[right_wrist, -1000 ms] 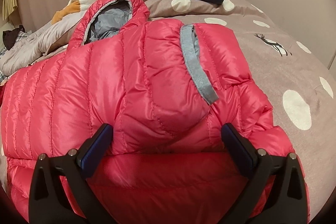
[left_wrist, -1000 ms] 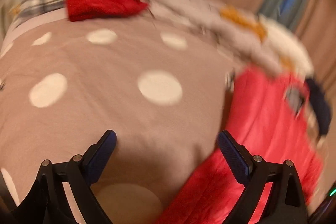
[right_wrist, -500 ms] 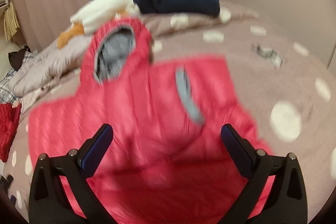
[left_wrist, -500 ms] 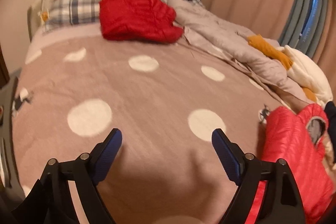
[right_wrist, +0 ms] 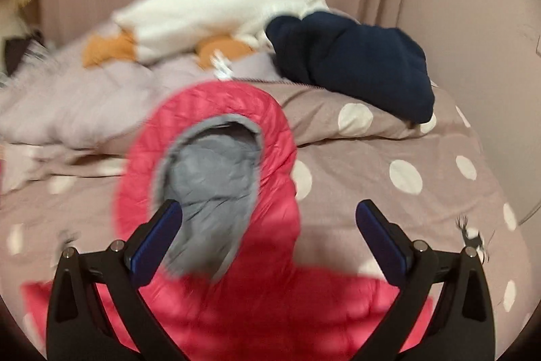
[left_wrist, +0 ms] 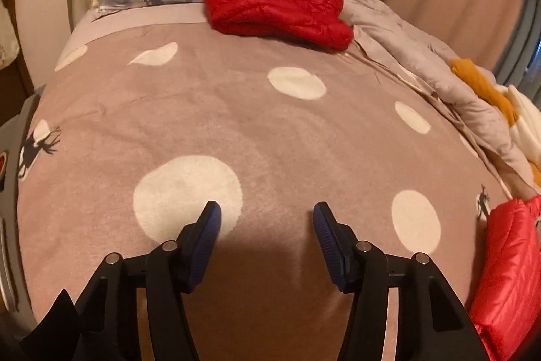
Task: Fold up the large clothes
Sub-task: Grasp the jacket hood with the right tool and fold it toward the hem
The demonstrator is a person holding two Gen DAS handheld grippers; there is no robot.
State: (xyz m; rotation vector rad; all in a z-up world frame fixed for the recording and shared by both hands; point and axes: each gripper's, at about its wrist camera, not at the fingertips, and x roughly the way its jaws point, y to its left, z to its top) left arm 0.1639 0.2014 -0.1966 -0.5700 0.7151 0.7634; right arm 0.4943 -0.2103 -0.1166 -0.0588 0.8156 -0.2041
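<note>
Two sets of jaws spread wide, nothing pinched, pink puffer jacket [right_wrist: 236, 303] way closer to the right one.

Right gripper [right_wrist: 268, 219] parked right over the jacket, hood [right_wrist: 216, 131] pointing away, long axis running straight out from the jaws. From the left gripper [left_wrist: 267, 219], jacket only peeking in far off to the right, spotted blanket [left_wrist: 236, 131] on the bed below. Probably a right-side grab first.

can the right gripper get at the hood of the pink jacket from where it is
Probably yes. The right gripper is open and hovers right over the pink jacket, with the hood just ahead of its fingers. Nothing lies on the hood; the navy garment sits farther back.
</note>
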